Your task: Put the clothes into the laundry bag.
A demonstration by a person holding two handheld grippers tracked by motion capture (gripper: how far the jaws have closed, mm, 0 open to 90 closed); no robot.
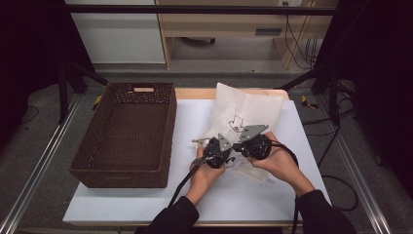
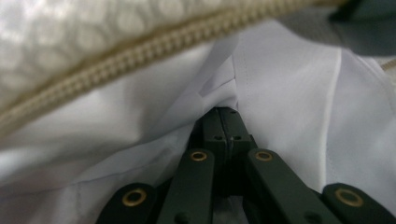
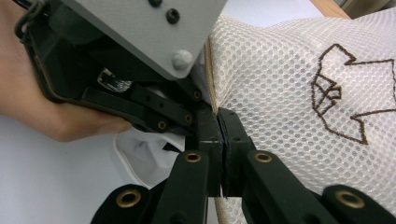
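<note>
Beside the brown woven basket [image 1: 127,134], the white mesh zippered laundry bag [image 1: 243,114] is being gripped by both clenched grippers: the left gripper [image 1: 210,155] on the white garment [image 2: 289,102] inside, the right gripper [image 1: 243,146] on the zipper edge [image 3: 211,93].

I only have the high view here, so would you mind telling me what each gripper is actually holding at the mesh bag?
Observer: The right gripper is shut on the zipper edge of the mesh bag.
Operator: And the left one?
Observer: The left gripper is shut on a fold of white cloth, just under the bag's zipper.
Operator: Is that cloth fully inside?
Observer: No, a corner of it sticks out below the bag's opening.
</note>
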